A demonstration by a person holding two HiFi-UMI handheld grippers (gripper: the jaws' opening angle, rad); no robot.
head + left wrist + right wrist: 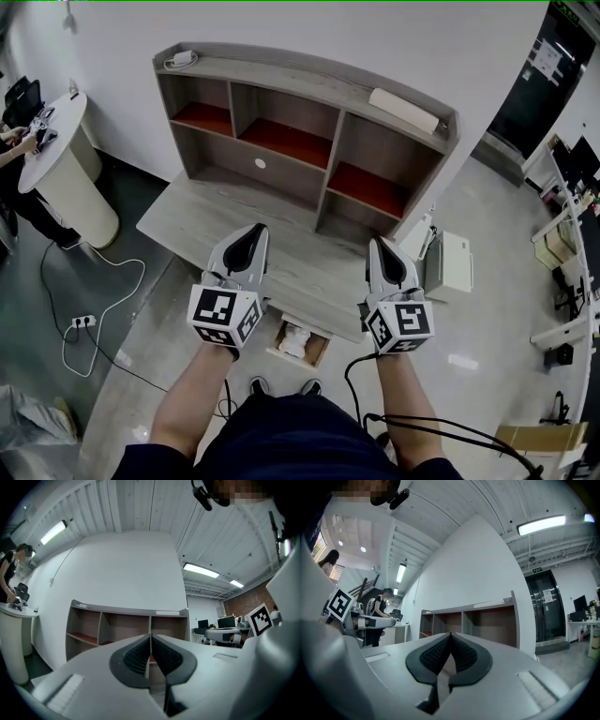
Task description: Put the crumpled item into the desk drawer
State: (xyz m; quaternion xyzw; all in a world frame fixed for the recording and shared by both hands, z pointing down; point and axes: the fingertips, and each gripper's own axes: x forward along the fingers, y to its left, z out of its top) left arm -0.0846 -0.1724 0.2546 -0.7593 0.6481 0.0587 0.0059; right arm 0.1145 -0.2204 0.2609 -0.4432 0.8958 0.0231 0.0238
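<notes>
**Jaws.** The left gripper (253, 231) has its jaws pressed together with nothing between them. The right gripper (381, 244) is likewise closed and empty. Both point roughly level above the desk (202, 211).

**Task item.** The white crumpled item (294, 339) lies inside the open drawer (320, 349) below the desk's front edge. It sits at 5 o'clock from the left gripper and 8 o'clock from the right, well apart from both.

**Judgement.** Placement appears complete. The next move, if required, is to lower one gripper to the drawer front and push it shut squarely.
</notes>
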